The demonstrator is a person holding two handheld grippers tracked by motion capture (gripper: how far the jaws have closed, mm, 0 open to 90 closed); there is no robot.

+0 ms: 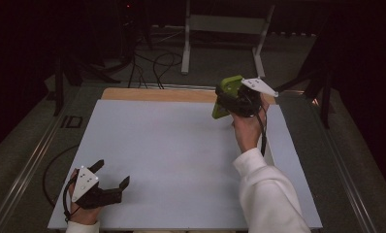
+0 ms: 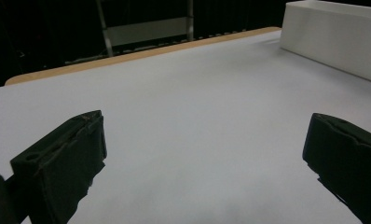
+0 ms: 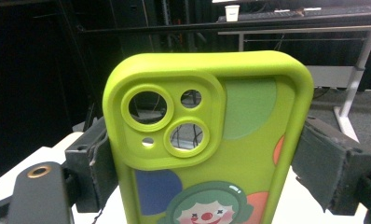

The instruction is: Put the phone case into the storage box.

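Two claws, right claw [image 3: 207, 154] pinching glossy lime rubbery-looking phone case [image 3: 207, 140], left claw [image 1: 111, 175] spread over matte white table [image 1: 181, 155].

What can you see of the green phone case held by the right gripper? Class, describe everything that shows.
The phone case is lime green, soft and rubbery-looking, with rounded corners. A raised camera block has open cut-outs you can see through, so it is empty. Its back carries coloured blobs and a cartoon clown face. It stands upright, raised above the far right part of the white table, clamped at its two long edges by the jaws of the right gripper. Nothing else touches it.
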